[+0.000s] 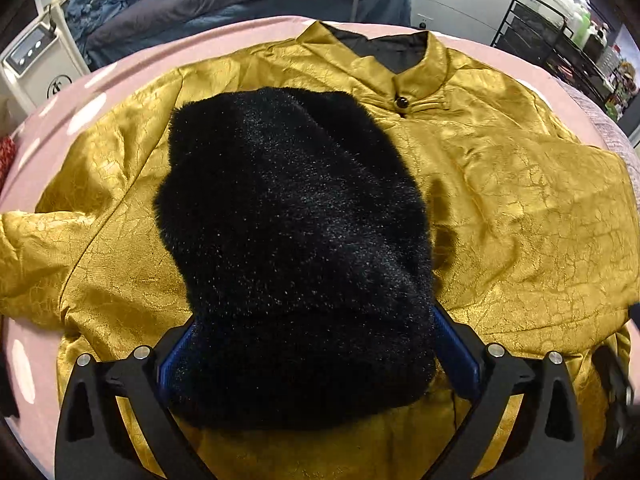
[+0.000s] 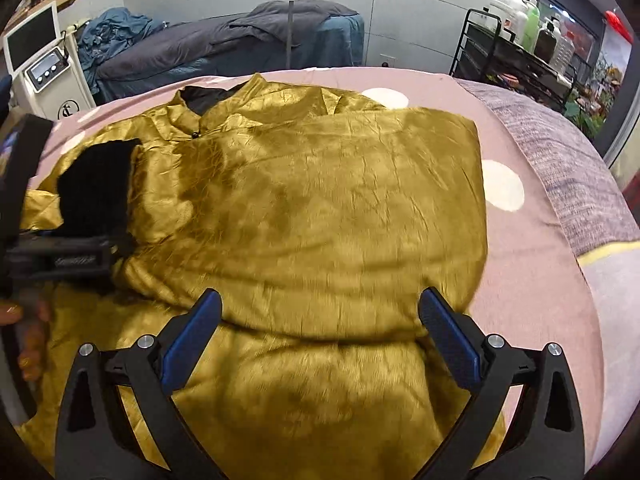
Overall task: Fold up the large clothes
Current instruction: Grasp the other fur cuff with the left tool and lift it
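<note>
On the pink bed (image 2: 532,264) the gold jacket (image 2: 320,216) is spread front up, collar far. One sleeve is already folded across the body; the other, with its black fur cuff (image 1: 292,248), is being carried inward, pinched by the left gripper (image 1: 316,352). The bottom fold is judged still to come. The right gripper (image 2: 320,344) is seen wide open and empty, hovering over the near hem. Only the right view shows the folded sleeve whole; only the left shows the grip on the fur.

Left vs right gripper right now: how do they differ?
The left gripper has the black fur cuff between its jaws; the right gripper holds nothing. The left's pads touch the fur; the right's stand open above the gold jacket. Both have blue pads.
</note>
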{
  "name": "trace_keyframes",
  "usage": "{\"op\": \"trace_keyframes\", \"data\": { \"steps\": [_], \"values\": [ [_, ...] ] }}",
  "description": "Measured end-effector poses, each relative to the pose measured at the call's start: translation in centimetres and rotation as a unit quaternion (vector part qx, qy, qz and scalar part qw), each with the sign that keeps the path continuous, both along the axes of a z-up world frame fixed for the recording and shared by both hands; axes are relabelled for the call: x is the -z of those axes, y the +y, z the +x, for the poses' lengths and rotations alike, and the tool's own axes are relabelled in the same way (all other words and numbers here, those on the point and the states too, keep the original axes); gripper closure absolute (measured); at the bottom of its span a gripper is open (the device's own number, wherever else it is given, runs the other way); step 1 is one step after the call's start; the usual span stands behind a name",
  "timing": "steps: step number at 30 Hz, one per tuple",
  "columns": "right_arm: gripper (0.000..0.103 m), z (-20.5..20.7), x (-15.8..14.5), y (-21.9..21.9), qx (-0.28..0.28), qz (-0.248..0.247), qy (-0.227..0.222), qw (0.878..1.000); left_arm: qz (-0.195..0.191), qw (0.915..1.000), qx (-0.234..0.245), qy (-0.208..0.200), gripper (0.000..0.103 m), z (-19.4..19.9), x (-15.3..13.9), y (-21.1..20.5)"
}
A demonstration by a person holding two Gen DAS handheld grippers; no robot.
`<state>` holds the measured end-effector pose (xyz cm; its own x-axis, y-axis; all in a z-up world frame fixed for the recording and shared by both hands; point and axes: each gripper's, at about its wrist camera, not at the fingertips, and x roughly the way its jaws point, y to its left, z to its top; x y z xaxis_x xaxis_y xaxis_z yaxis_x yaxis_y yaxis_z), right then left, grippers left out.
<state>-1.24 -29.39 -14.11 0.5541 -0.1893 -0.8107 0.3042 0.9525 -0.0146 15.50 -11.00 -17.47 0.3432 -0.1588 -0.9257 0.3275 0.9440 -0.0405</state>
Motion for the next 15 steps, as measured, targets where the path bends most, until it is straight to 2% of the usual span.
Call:
{"op": "trace_keyframes", "data": {
  "steps": [4, 7, 8, 10, 15],
  "values": [
    [0.006, -1.7, 0.8, 1.5, -0.021, 0.019, 0.019, 0.999, 0.021, 0.9996, 0.012, -0.015, 0.005, -0.3, 0.4, -0.7],
    [0.006, -2.2, 3.3, 2.9, -0.042, 0.003, 0.059, 0.997, 0.021, 0.9995, 0.010, -0.020, 0.005, -0.6, 0.2, -0.7],
    [0.006, -2.4, 4.1, 3.3, -0.045, -0.011, 0.063, 0.997, 0.015, 0.9997, 0.007, -0.019, 0.005, -0.6, -0.2, -0.4],
    [0.006, -3.2, 4.2, 3.7, -0.052, -0.030, 0.033, 0.998, -0.003, 0.9998, -0.001, -0.019, 0.005, -1.1, -1.1, 0.3],
    [0.006, -3.6, 4.6, 3.5, -0.048, -0.027, 0.007, 0.998, -0.072, 0.9958, -0.021, -0.052, 0.006, -3.7, -5.0, 4.3]
  ]
}}
